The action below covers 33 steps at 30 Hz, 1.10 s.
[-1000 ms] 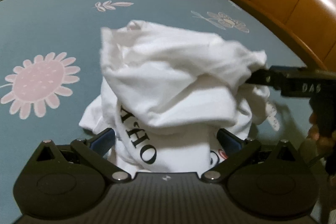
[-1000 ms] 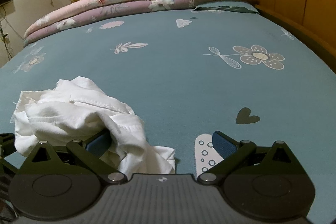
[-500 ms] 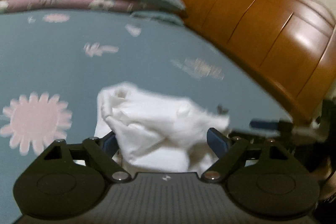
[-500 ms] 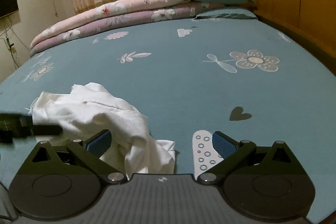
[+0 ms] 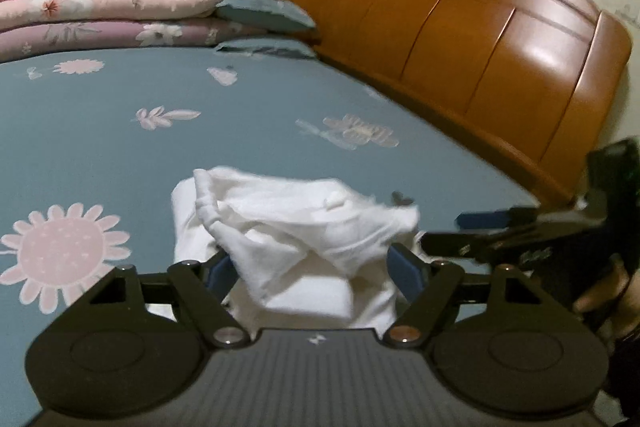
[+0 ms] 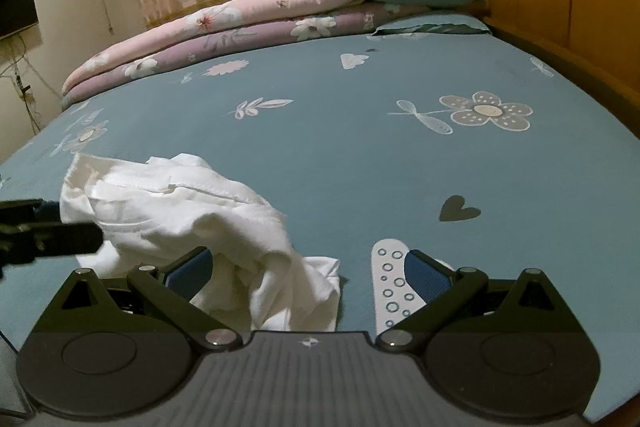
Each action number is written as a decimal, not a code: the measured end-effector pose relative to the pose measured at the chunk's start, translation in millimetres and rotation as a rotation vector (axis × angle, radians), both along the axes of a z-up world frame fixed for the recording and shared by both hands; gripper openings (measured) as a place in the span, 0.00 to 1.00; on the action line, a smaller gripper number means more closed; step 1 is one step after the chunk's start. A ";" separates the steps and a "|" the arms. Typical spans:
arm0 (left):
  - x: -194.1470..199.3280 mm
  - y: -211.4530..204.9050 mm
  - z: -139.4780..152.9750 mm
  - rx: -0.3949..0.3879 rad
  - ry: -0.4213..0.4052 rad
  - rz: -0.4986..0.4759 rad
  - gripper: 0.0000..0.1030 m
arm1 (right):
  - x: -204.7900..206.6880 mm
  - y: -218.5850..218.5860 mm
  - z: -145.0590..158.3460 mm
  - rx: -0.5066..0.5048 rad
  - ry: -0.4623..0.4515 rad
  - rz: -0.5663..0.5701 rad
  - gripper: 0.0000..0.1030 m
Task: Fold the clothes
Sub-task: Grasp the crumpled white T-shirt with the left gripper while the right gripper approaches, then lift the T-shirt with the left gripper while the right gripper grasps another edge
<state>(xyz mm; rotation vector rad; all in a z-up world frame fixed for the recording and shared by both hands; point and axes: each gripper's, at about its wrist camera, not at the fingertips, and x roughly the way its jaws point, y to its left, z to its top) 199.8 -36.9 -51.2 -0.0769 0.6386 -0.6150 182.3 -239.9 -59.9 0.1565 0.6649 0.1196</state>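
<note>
Both tools have pulled back and up from the white shirt (image 5: 304,227) since a second ago, so folding has not really started; they look to be lining up for a fresh grab. The left gripper (image 5: 316,269) and right gripper (image 6: 306,267) both gape wide, holding nothing. The shirt lies crumpled in a heap on the blue bedsheet (image 6: 340,147), its seams twisted.

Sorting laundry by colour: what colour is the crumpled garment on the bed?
White; the crumpled cotton garment shows best in the right wrist view.
</note>
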 end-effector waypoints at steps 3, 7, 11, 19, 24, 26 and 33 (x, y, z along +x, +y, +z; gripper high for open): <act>2.2 9.7 -4.5 -0.026 0.017 0.027 0.75 | -3.8 2.1 2.0 -0.009 -0.009 0.020 1.00; 4.6 33.6 -5.2 -0.163 0.063 0.051 0.66 | -11.3 4.2 4.9 -0.027 -0.027 0.045 1.00; 12.2 33.2 -14.3 -0.149 0.094 0.055 0.32 | -11.2 7.1 4.8 -0.030 -0.016 0.052 0.98; 7.9 39.6 -7.9 -0.039 0.019 0.140 0.06 | -12.0 11.0 4.0 -0.049 0.002 0.075 0.89; 21.7 54.9 10.4 0.017 -0.027 0.217 0.06 | -11.1 8.6 2.7 -0.018 0.004 0.103 0.84; 28.4 61.4 15.9 0.050 -0.039 0.245 0.06 | -12.3 9.7 3.8 -0.006 -0.014 0.126 0.84; 48.8 95.3 8.8 0.142 -0.004 0.393 0.06 | -15.0 20.1 11.0 0.002 -0.108 0.254 0.84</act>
